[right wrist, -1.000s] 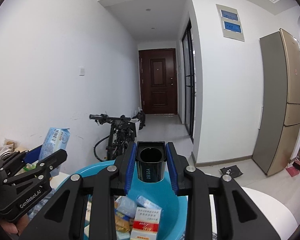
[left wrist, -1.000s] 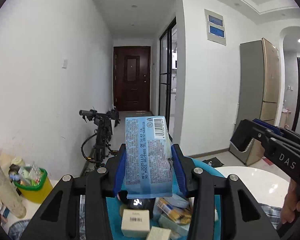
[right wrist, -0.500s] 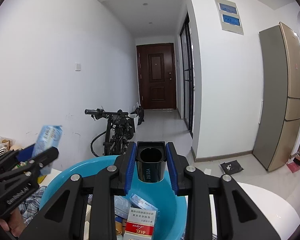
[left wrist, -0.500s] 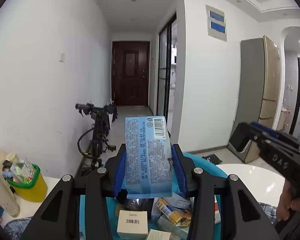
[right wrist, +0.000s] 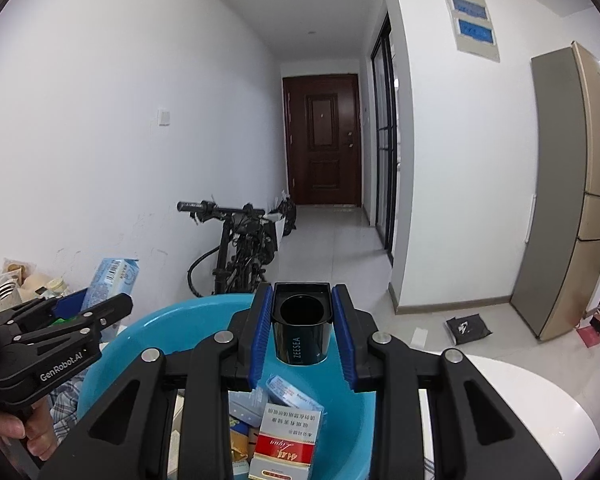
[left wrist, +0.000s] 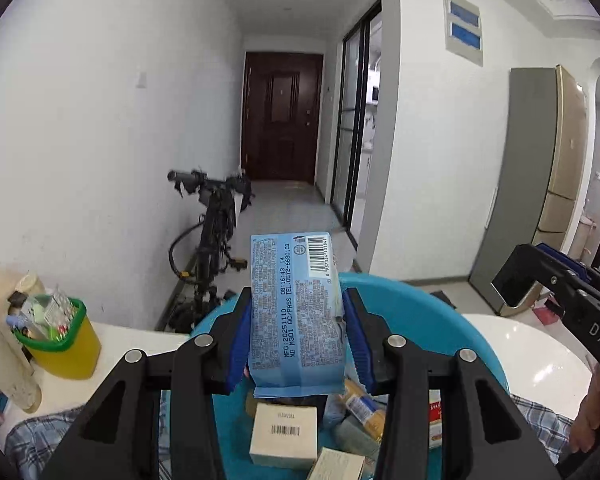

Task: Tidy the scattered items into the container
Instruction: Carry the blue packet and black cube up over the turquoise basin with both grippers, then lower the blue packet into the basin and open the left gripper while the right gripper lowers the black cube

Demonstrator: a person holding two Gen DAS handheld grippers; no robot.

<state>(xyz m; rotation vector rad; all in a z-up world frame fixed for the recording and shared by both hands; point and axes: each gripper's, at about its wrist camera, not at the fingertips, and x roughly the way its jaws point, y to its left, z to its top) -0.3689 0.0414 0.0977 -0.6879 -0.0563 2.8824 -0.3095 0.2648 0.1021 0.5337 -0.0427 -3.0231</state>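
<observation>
Blue packet (left wrist: 298,312) upright between left fingers (left wrist: 236,344); black bottle (right wrist: 302,330) between right fingers (right wrist: 260,336)

A black bicycle (right wrist: 240,248) was leaned against the white wall, with a dark wooden door (right wrist: 324,140) seen down the hallway. A tall refrigerator (right wrist: 572,192) was stood right; a yellow tub (left wrist: 58,340) was set on the tabletop (left wrist: 116,344).

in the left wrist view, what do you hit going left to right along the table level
yellow cup with green rim → blue packet held in the left gripper over the blue basin → right gripper
</observation>
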